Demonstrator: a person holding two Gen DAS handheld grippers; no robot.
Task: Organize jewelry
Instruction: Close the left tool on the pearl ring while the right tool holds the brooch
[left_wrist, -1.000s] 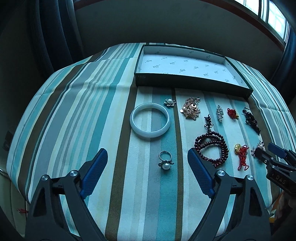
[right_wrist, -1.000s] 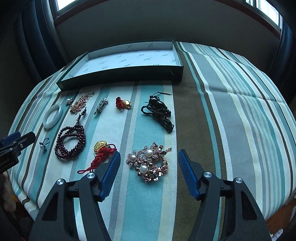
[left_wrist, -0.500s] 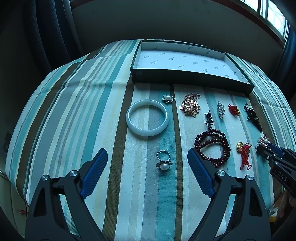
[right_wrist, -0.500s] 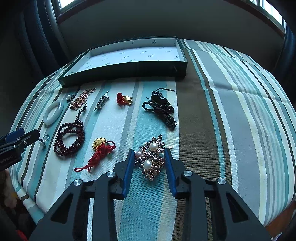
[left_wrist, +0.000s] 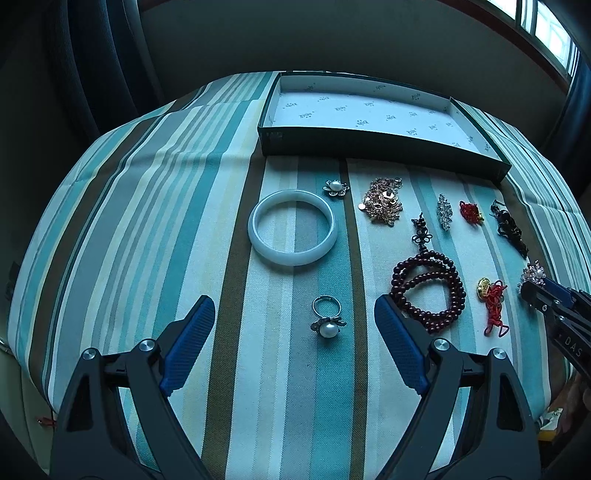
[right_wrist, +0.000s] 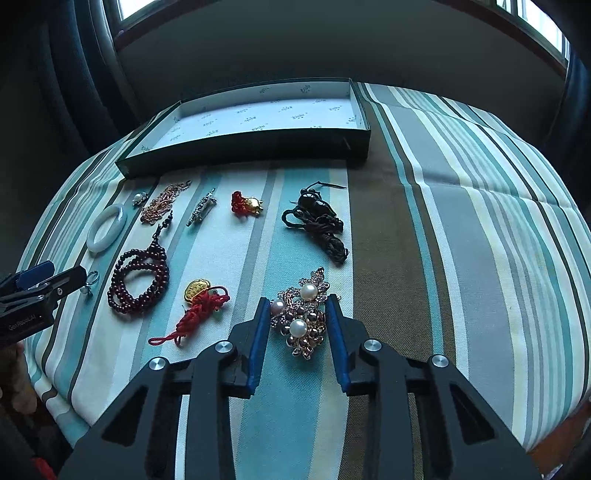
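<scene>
My right gripper (right_wrist: 298, 309) is shut on a pearl and rhinestone brooch (right_wrist: 301, 313) that rests on the striped cloth; its tip and the brooch also show in the left wrist view (left_wrist: 532, 274). My left gripper (left_wrist: 294, 314) is open and empty, with a pearl ring (left_wrist: 326, 320) lying between its fingers. Past the ring lies a white jade bangle (left_wrist: 293, 232). A dark shallow box (left_wrist: 376, 118) with a white printed lining stands empty at the back; it also shows in the right wrist view (right_wrist: 258, 125).
On the cloth lie a small pearl flower (left_wrist: 335, 188), a gold chain pile (left_wrist: 382, 199), a silver brooch (left_wrist: 444, 211), a dark red bead bracelet (left_wrist: 428, 290), two red-knot gold charms (right_wrist: 201, 306) (right_wrist: 246, 204) and a black cord pendant (right_wrist: 319, 221). The table edge is near.
My right gripper has closed from wide open onto the pearl brooch. My left gripper has stayed open and shifted slightly forward over the ring.
</scene>
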